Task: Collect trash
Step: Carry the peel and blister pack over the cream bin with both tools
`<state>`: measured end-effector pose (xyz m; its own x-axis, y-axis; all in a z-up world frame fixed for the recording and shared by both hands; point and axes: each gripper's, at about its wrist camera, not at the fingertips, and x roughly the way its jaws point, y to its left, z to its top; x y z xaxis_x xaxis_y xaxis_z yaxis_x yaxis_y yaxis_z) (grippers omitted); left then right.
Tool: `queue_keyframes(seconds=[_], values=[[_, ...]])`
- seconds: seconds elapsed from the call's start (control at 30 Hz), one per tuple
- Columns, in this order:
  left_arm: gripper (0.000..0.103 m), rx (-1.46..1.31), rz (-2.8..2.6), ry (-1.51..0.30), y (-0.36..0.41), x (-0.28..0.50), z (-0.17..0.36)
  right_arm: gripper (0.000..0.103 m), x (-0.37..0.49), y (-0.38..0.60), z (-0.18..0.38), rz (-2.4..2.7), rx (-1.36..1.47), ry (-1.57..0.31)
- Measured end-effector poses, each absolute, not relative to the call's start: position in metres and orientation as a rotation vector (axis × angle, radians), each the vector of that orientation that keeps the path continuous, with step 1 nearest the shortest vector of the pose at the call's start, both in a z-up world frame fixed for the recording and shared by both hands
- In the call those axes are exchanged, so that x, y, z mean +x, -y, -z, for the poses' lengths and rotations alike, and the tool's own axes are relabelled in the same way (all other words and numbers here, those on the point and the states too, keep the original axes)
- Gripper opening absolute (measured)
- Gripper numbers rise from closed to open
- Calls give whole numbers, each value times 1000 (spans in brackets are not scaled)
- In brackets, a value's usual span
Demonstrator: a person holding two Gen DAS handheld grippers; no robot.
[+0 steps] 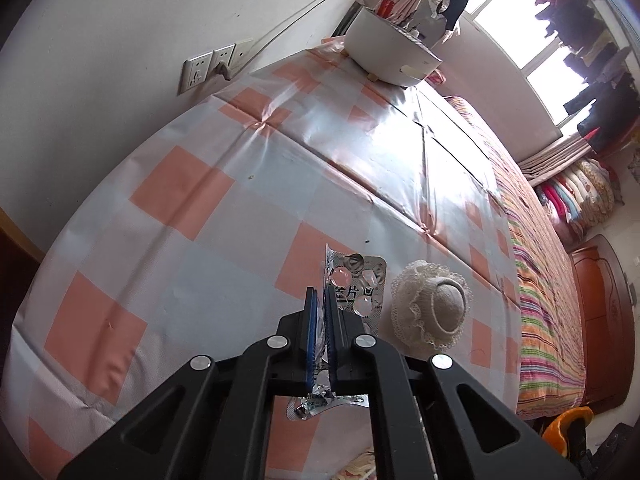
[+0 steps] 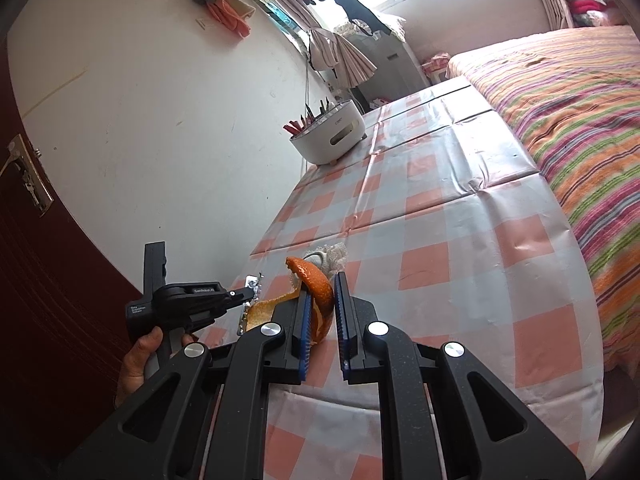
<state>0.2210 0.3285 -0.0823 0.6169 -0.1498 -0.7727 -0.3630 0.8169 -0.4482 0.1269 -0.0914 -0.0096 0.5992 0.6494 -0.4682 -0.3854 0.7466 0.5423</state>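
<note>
My left gripper (image 1: 320,300) is shut on an empty silver pill blister pack (image 1: 358,286) and holds it above the checked tablecloth (image 1: 192,208). A small white crocheted hat (image 1: 434,308) lies on the cloth just to its right. In the right wrist view my right gripper (image 2: 323,292) holds a curled orange peel (image 2: 318,294) between its blue pads (image 2: 343,308); the peel rests against the left pad, with a gap to the right pad. The left gripper (image 2: 250,294) with the blister pack (image 2: 252,286) shows to the left, over the table's near corner, held by a hand (image 2: 140,356).
A white round container (image 1: 390,54) with utensils stands at the table's far end; it also shows in the right wrist view (image 2: 330,134). A striped bed (image 2: 572,120) runs along the table's right side. A wall with sockets (image 1: 212,66) is on the left, a dark door (image 2: 44,280) nearby.
</note>
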Motion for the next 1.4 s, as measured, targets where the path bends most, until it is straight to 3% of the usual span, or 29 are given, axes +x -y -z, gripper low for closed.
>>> queue_keyframes(seconds=[0.5, 1.4], values=[[4, -571, 73, -816, -263, 174, 36, 10, 98, 119, 4, -539, 360, -655], [4, -366, 468, -909, -88, 122, 29, 10, 15, 237, 6, -272, 318, -564]])
